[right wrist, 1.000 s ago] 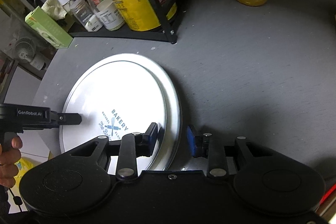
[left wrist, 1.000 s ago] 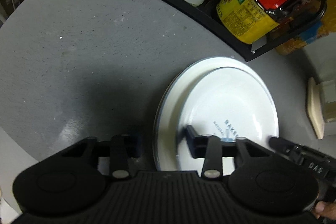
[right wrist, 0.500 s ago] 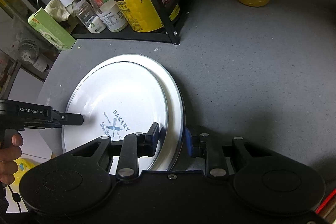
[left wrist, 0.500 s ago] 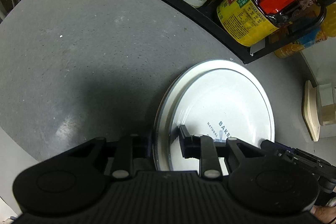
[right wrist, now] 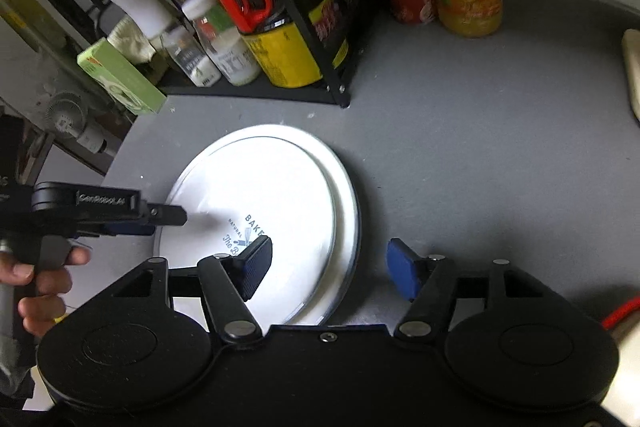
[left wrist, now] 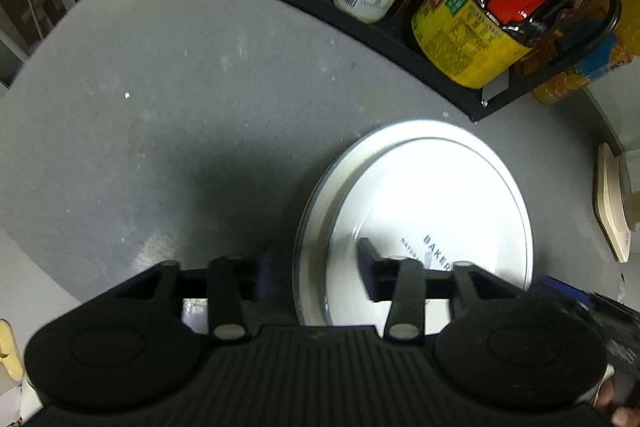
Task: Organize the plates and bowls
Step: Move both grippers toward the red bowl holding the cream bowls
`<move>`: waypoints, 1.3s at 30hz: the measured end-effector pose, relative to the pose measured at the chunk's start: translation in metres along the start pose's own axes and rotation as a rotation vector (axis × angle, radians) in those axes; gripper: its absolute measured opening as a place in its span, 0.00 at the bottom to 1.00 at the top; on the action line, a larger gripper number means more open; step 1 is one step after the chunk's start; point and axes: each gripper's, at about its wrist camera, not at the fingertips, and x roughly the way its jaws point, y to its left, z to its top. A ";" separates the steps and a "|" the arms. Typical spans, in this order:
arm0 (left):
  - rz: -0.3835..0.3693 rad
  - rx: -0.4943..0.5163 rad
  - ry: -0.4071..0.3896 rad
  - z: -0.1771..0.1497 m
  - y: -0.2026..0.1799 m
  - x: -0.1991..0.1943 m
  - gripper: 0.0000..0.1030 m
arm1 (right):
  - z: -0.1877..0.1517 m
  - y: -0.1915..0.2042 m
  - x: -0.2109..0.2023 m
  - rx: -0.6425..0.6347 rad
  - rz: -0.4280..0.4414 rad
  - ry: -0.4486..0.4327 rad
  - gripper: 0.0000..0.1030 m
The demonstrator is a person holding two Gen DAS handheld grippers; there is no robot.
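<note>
While both grippers straddle stack rim, fingers opening, pads clear of plates. Smaller plate (right wrist: 256, 195) with bakery print sits atop larger plate (right wrist: 344, 223) on grey tabletop (right wrist: 480, 155), shifted toward 9 o'clock in right wrist view. Right gripper (right wrist: 332, 265) at 5 o'clock of stack; left gripper (left wrist: 316, 275) at opposite rim. Black rack (right wrist: 280, 91) at 12 o'clock.

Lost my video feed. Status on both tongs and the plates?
Left tongs and right tongs both opening, straddling opposite rims, nothing gripped. Smaller plate stacked on larger plate, on table. Nothing in the way.
</note>
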 end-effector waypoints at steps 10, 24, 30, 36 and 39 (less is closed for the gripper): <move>0.038 0.080 -0.088 -0.018 -0.043 -0.034 0.75 | -0.022 -0.026 -0.059 0.065 -0.068 -0.114 0.87; -0.018 0.229 -0.056 -0.069 -0.119 -0.043 0.77 | -0.067 -0.076 -0.120 0.186 -0.146 -0.216 0.91; -0.064 0.300 -0.045 -0.086 -0.157 -0.045 0.77 | -0.082 -0.098 -0.142 0.243 -0.188 -0.248 0.91; -0.116 0.372 -0.026 -0.102 -0.196 -0.041 0.77 | -0.100 -0.122 -0.159 0.327 -0.249 -0.264 0.91; -0.141 0.408 -0.015 -0.106 -0.214 -0.036 0.77 | -0.111 -0.131 -0.163 0.374 -0.278 -0.265 0.91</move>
